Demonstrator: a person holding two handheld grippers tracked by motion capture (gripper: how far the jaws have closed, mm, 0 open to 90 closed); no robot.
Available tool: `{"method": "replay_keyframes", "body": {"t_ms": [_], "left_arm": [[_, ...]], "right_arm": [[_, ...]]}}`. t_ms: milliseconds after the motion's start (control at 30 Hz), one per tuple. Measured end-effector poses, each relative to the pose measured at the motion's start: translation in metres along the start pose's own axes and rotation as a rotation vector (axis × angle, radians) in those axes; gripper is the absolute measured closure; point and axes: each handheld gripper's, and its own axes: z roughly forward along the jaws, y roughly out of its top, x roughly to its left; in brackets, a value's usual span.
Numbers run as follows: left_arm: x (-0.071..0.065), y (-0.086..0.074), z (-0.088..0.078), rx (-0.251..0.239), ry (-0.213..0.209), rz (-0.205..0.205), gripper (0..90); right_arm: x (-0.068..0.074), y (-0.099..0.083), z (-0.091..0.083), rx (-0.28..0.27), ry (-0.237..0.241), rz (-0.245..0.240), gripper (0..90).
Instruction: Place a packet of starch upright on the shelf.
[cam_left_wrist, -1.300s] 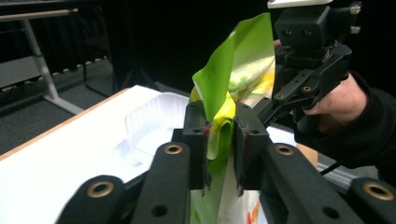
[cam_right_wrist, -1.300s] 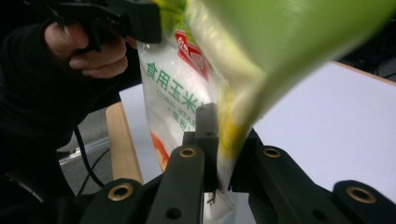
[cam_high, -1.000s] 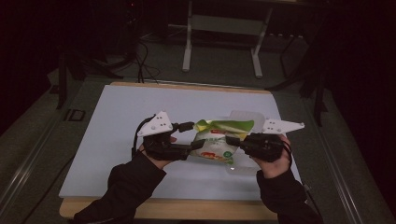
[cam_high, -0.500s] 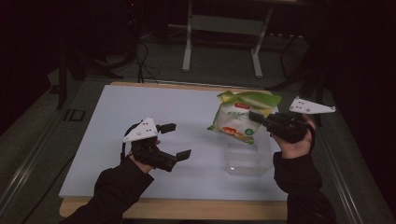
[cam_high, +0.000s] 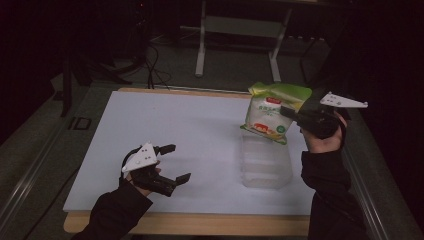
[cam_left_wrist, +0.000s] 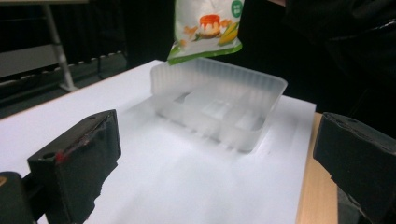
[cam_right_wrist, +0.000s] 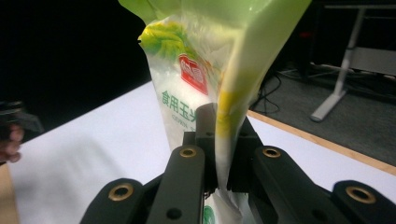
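Observation:
A green and white snack bag (cam_high: 268, 114) hangs in the air at the right, above the far end of a clear plastic tray (cam_high: 265, 165). My right gripper (cam_high: 286, 112) is shut on the bag's edge, and its own view shows the jaws pinching the bag (cam_right_wrist: 196, 70) at the seam. My left gripper (cam_high: 178, 162) sits low near the table's front left, well apart from the tray. Its jaws have just been opening and stand wide with nothing between them. Its own view looks across to the tray (cam_left_wrist: 219, 107) and the bag's lower end (cam_left_wrist: 205, 28).
The tray rests on a white sheet (cam_high: 190, 130) covering the table, with a wooden edge (cam_high: 200, 224) at the front. Behind the table stand a desk frame's legs (cam_high: 201, 45), with cables (cam_high: 150, 65) on the floor.
My left gripper let go of the bag, opened and drew back down to the front left. My right gripper lifted the bag up and rightward out of the tray.

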Motion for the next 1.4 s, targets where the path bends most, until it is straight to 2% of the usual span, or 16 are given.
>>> {"method": "replay_keyframes", "body": {"t_ms": [100, 233, 300, 333, 367, 433, 700, 933, 1033, 1400], "left_arm": [[0.000, -0.016, -0.003, 0.006, 0.025, 0.007, 1.4], [0.001, -0.035, -0.007, 0.035, 0.035, -0.018, 1.3], [0.000, -0.045, -0.010, 0.042, 0.059, -0.023, 1.4], [0.000, -0.045, -0.010, 0.042, 0.059, -0.023, 1.4], [0.002, -0.054, -0.009, 0.053, 0.069, -0.046, 1.4], [0.004, -0.060, -0.007, 0.057, 0.069, -0.073, 1.4], [0.008, -0.061, -0.009, 0.023, 0.071, -0.086, 1.4], [0.012, -0.063, -0.012, 0.015, 0.080, -0.112, 1.4], [0.013, -0.064, -0.012, 0.007, 0.077, -0.127, 1.4], [0.014, -0.068, -0.010, 0.018, 0.064, -0.134, 1.4]], "right_arm": [[-0.008, -0.005, 0.004, 0.002, -0.016, 0.010, 86.1], [-0.022, -0.012, 0.009, 0.001, -0.025, 0.037, 86.1], [-0.026, -0.017, 0.012, 0.009, -0.033, 0.040, 86.0], [-0.026, -0.017, 0.012, 0.009, -0.033, 0.040, 86.0], [-0.028, -0.019, 0.014, 0.014, -0.042, 0.043, 86.0], [-0.034, -0.023, 0.020, 0.039, -0.049, 0.045, 86.0], [-0.046, -0.029, 0.040, 0.065, -0.048, 0.051, 86.0], [-0.056, -0.038, 0.057, 0.091, -0.043, 0.070, 86.0], [-0.059, -0.044, 0.060, 0.099, -0.039, 0.085, 85.9], [-0.069, -0.070, 0.063, 0.174, -0.001, 0.131, 85.0]]}}
